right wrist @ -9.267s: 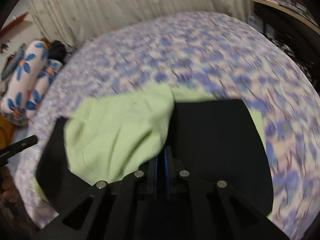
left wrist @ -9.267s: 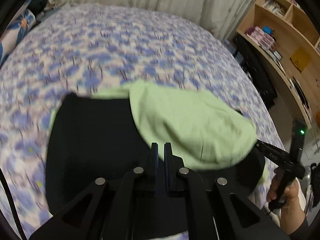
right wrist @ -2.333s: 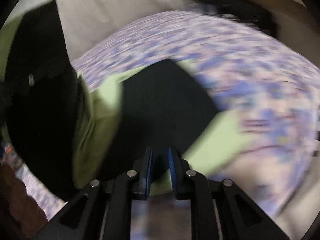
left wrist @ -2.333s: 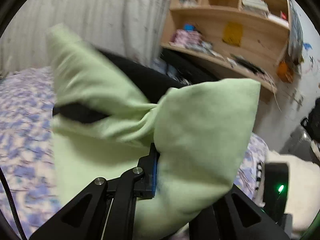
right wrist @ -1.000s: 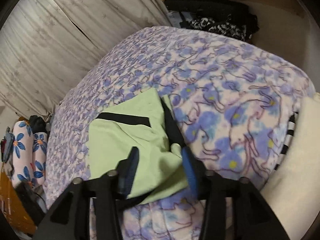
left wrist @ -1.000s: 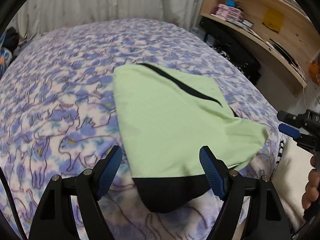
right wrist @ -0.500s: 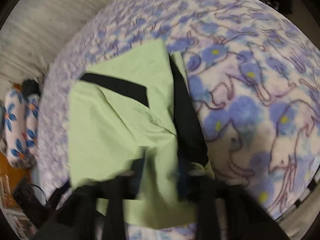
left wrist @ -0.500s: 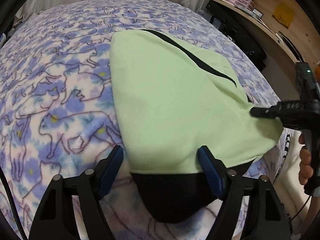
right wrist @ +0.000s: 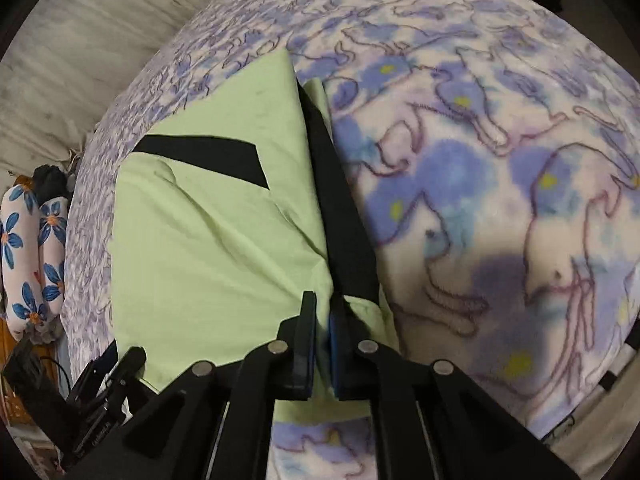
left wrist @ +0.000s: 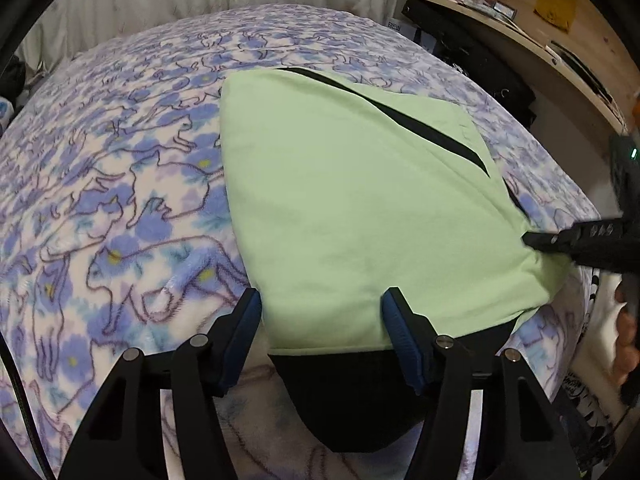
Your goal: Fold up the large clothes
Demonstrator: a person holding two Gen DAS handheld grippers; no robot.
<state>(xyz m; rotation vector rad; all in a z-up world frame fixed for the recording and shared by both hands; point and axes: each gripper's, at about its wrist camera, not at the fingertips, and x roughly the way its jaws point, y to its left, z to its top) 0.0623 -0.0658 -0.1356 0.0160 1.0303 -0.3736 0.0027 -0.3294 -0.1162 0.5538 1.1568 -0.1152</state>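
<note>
1. Green and black, the folded garment (left wrist: 352,208) lies on the bed (left wrist: 120,184), whose fleece blanket is printed with blue flowers and outlined cats
2. Seen from the left wrist, the garment sits toward the right and near side of the bed; its black part (left wrist: 352,396) pokes out from under the green at the near edge, and a thin black strip runs slantwise across its far right part
3. Left claw (left wrist: 322,320) is open and has just been closing; its blue pads stand either side of the garment's near edge, the left pad over the blanket just beside the cloth, the right pad over the green, and neither presses on it
4. Right claw (right wrist: 322,320) is clamped on the green cloth at the garment's near right corner, with a fold of it pinched between the pads
5. From the right wrist view a black band (right wrist: 344,216) runs along the garment's right edge, and a black wedge shows on its far part
6. Flowered bolsters (right wrist: 28,256) lie at the far left of the bed; shelves (left wrist: 520,12) stand at far right
</note>
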